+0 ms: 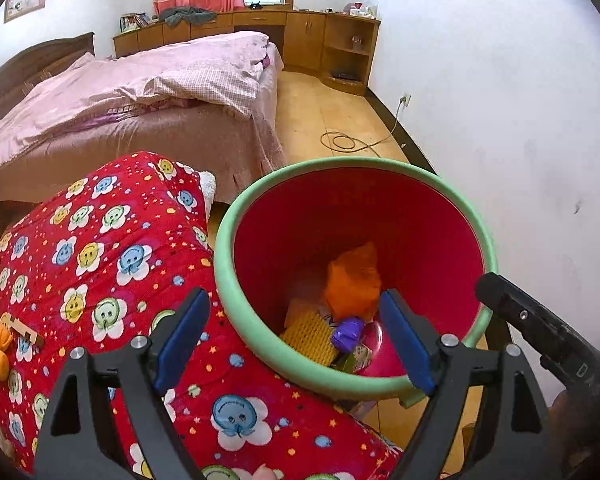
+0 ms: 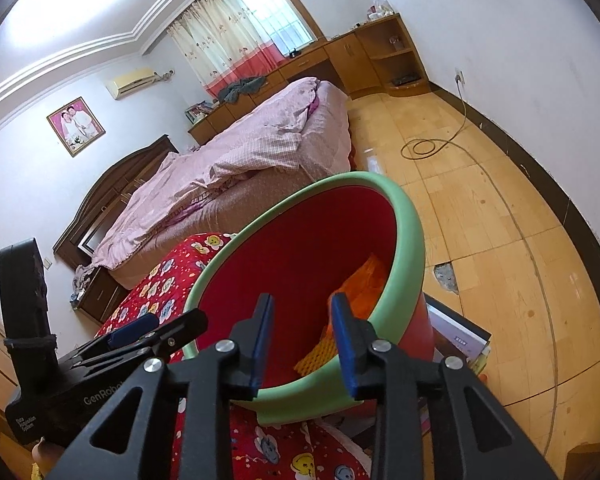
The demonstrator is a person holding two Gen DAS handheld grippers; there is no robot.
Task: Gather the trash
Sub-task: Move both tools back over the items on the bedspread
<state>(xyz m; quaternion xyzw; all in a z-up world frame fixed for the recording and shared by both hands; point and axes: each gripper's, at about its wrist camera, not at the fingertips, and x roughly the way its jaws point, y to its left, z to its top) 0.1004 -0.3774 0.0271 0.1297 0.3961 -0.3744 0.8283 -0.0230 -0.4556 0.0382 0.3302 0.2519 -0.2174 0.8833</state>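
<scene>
We see a bedroom with white walls [image 2: 520, 40] and a yellow wood floor [image 2: 480, 220]. A bed [image 1: 160, 92] under pink covers has a dark headboard [image 2: 112, 184]. Wooden cabinets [image 1: 328, 40] run beneath a bright window [image 2: 276, 16] with a pink-hemmed curtain [image 2: 220, 40].

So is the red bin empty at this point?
No. The red bin holds an orange wrapper, yellow foam netting and a purple wrapper.

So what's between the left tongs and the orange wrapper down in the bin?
In the left wrist view, between the open left tongs and the orange wrapper lie the bin's green rim, yellow foam netting and a purple wrapper.
</scene>
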